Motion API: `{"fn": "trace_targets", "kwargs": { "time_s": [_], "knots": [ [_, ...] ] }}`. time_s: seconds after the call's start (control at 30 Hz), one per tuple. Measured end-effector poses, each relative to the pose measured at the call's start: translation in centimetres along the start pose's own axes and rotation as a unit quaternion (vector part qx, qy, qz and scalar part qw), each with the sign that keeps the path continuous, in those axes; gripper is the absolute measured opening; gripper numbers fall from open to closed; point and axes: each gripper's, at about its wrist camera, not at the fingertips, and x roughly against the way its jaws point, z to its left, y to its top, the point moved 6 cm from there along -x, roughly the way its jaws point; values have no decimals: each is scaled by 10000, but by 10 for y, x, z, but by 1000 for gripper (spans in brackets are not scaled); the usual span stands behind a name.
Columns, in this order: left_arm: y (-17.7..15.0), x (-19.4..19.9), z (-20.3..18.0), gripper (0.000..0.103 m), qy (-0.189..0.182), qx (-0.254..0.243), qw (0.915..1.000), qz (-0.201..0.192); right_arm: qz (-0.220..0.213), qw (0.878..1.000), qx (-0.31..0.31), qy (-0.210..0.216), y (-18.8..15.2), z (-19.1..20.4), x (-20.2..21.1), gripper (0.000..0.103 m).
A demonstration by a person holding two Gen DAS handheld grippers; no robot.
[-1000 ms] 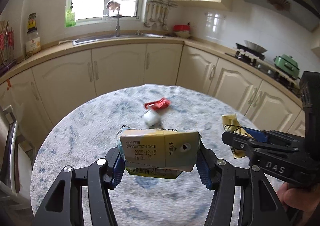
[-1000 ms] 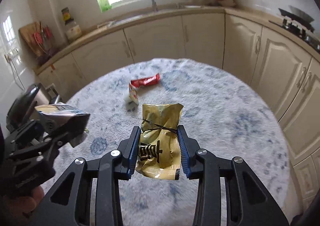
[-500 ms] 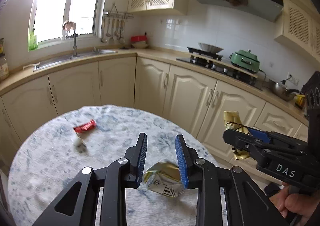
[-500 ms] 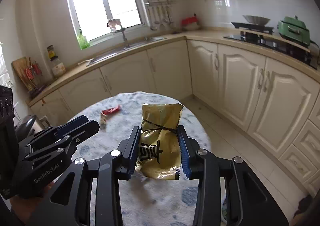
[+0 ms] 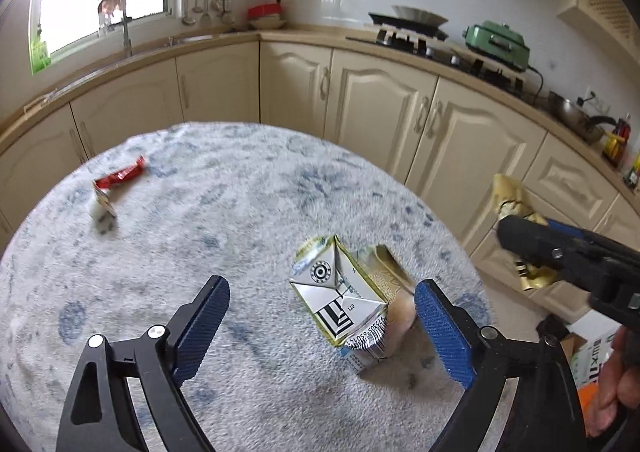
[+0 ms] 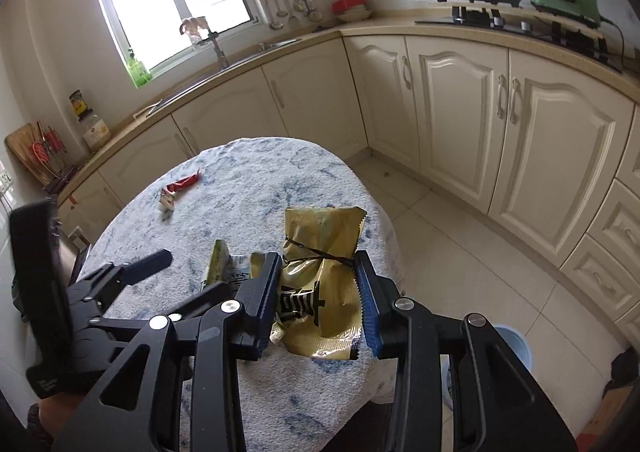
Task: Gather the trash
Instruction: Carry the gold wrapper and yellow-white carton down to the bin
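Note:
My left gripper (image 5: 320, 316) is open and empty, jaws wide apart over the round table (image 5: 240, 212). A crushed drink carton (image 5: 344, 300) lies on the table between the jaws, close to the right finger; it also shows in the right wrist view (image 6: 228, 264). My right gripper (image 6: 318, 292) is shut on a gold snack wrapper (image 6: 320, 252) and holds it above the table's right edge; the wrapper also shows in the left wrist view (image 5: 516, 204). A red wrapper (image 5: 124, 174) and a small white piece of trash (image 5: 102, 212) lie at the table's far left.
Cream kitchen cabinets (image 6: 460, 100) curve round behind the table. The tiled floor (image 6: 460, 252) lies to the right. A pale blue bin (image 6: 512, 344) stands on the floor below my right gripper. A cardboard box (image 5: 592, 356) stands at the lower right.
My left gripper let go of the carton, which dropped onto the table, and its jaws have opened wide. My right gripper still holds the gold wrapper and has swung right, past the table edge.

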Motion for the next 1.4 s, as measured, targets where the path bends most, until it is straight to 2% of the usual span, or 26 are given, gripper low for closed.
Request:
{"fn": "trace_targets", "kwargs": {
  "time_s": [0.03,0.1,0.13,0.27,0.53,0.73,1.03,1.2,1.33,1.4],
  "knots": [
    [0,-7,0,87,-69,64,9999,51,0,10000,-22,-2,0,-2,0,36],
    [-1,-19,3,57,-228,258,9992,195,4,10000,-45,-24,0,-6,1,36],
    [-4,-27,6,29,-304,367,9983,331,12,10000,-52,-31,-1,-8,1,36],
    [-1,-30,11,20,-484,519,9972,239,-4,9999,-86,-56,-2,-14,4,36],
    [10,-20,0,19,-613,355,9975,-58,-135,9996,-199,-115,3,-25,18,36],
    [26,3,-19,19,-751,90,9964,-370,-326,9985,-300,-336,6,-46,41,36],
    [55,30,-87,19,-1208,-517,9883,-775,-565,9932,-560,-845,9,-102,83,36],
    [64,12,-137,19,-1551,-816,9824,-653,-555,9891,-775,-1120,0,-141,96,36],
    [63,-30,-175,19,-1671,-1043,9800,-298,-444,9859,-1014,-1252,-13,-172,97,36],
    [60,-58,-192,19,-1714,-1123,9788,11,-341,9844,-1170,-1272,-21,-190,91,36]
  ]
}}
